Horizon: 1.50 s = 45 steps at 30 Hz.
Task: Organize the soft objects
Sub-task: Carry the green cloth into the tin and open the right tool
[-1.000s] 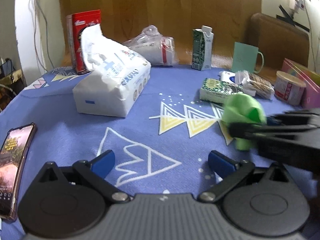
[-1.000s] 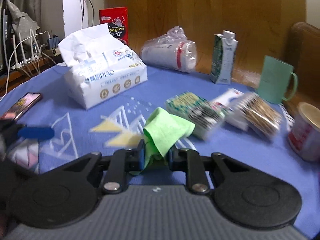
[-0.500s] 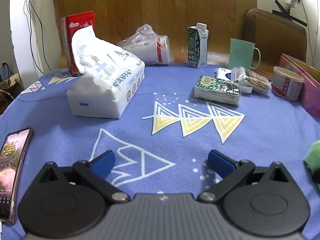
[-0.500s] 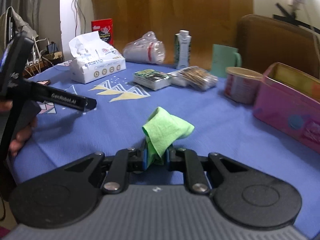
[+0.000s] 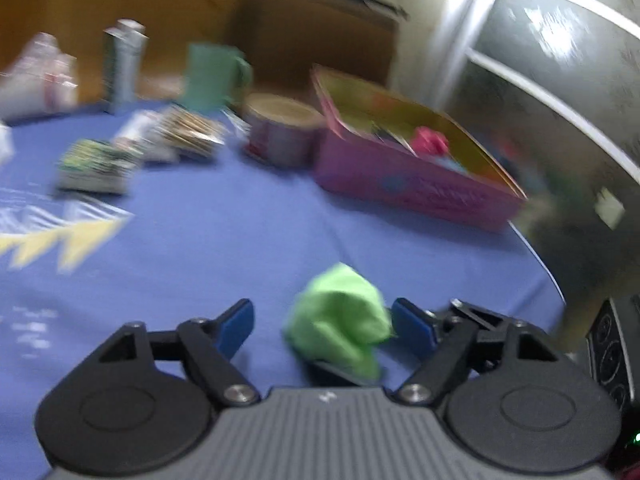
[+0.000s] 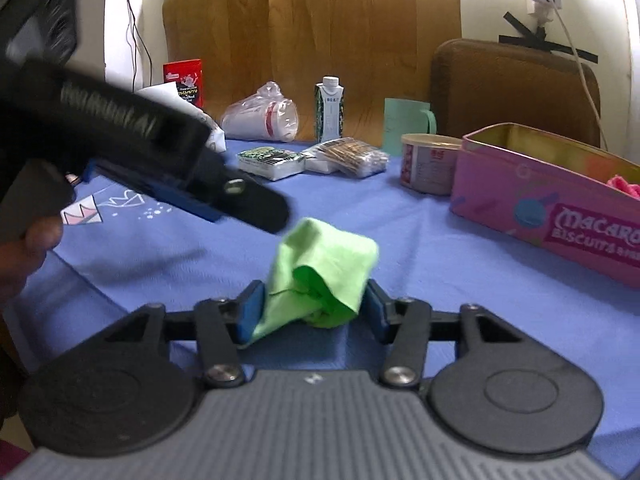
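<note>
A desk [image 6: 460, 280] covered in blue patterned cloth fills both views. At its right edge stands an open pink rectangular biscuit tin [image 6: 560, 200] with a pink soft item [image 5: 430, 141] inside. The left gripper [image 5: 322, 324], jaws wide apart, reaches toward a crumpled bright green cloth [image 6: 320, 276] lying between its blue pads without touching them; this view is blurred. The right gripper [image 6: 312, 308] has its jaws around the same green cloth, both pads against it, near the desk's front edge and well apart from the tin.
</note>
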Tool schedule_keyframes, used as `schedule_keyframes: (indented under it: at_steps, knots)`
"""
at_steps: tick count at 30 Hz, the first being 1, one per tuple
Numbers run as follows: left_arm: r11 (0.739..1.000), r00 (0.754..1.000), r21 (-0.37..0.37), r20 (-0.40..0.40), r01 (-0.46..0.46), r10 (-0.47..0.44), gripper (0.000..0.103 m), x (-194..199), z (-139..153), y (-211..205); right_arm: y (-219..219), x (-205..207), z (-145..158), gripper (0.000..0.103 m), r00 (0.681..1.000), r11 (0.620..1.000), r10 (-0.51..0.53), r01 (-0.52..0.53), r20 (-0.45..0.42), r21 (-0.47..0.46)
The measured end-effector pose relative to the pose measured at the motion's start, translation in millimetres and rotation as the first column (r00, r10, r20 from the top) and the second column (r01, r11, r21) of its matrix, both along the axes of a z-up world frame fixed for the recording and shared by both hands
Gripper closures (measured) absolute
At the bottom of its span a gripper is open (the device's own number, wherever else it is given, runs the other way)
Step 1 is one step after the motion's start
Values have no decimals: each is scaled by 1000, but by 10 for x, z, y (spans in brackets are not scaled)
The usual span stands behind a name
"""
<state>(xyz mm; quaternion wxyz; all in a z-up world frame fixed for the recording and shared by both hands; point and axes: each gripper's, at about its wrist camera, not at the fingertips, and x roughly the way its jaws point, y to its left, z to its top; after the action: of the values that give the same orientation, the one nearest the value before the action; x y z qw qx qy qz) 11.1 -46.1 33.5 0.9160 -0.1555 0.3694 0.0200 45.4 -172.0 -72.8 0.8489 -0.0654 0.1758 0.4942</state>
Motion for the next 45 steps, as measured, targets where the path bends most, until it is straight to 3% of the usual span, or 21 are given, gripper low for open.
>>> schedule_keyframes:
  at_steps: [1, 2, 4, 7, 11, 13, 22, 26, 29, 32, 36, 40, 42, 45]
  knots:
    - [1000, 999, 1, -29, 16, -16, 48, 67, -53, -40, -28, -4, -12, 47, 1000, 1000, 4, -4, 6, 3]
    - [1000, 998, 4, -61, 26, -26, 52, 138, -118, -89, -49, -8, -20, 47, 1000, 1000, 9, -9, 15, 3]
    - [999, 999, 38, -45, 31, -29, 56, 168, -132, -179, -87, -16, -27, 53, 999, 1000, 27, -27, 33, 4]
    - [997, 996, -29, -56, 65, -67, 69, 270, -145, -185, -200, 30, -45, 58, 1000, 1000, 7, -8, 30, 19]
    - [990, 989, -74, -80, 120, -126, 71, 511, -179, -376, -450, 145, -73, 76, 998, 997, -63, 62, 10, 43]
    - [984, 982, -69, -82, 165, -171, 72, 650, -171, -559, -618, 197, -87, 80, 992, 991, -123, 123, 1, 58]
    - [922, 918, -33, -87, 386, -387, 73, 1237, -182, -1409, -1419, 416, -145, 82, 928, 923, -368, 372, -64, 93]
    - [900, 900, 27, 23, 434, -435, 72, 1396, 190, -1591, -1665, 591, 78, 82, 907, 894, -420, 421, -41, 153]
    - [904, 897, 84, 112, 419, -427, 72, 1577, 507, -1598, -1734, 843, 390, 83, 899, 877, -439, 427, 4, 222]
    - [920, 911, 177, 166, 349, -377, 64, 1875, 613, -1538, -1649, 1230, 609, 84, 888, 865, -460, 442, 20, 238]
    - [956, 964, 221, 142, 192, -227, 44, 2305, 490, -1387, -1452, 1814, 642, 84, 885, 868, -465, 464, -39, 175]
    - [957, 985, 286, 145, 51, -96, 19, 2462, 384, -1278, -1249, 2173, 643, 75, 876, 873, -473, 480, -97, 87]
    - [956, 988, 292, 141, 25, -69, 18, 2493, 353, -1206, -1182, 2286, 652, 59, 871, 875, -465, 479, -159, 66]
    - [965, 987, 263, 151, 15, -57, 18, 2421, 381, -1084, -1185, 2302, 644, 56, 853, 863, -481, 501, -205, 63]
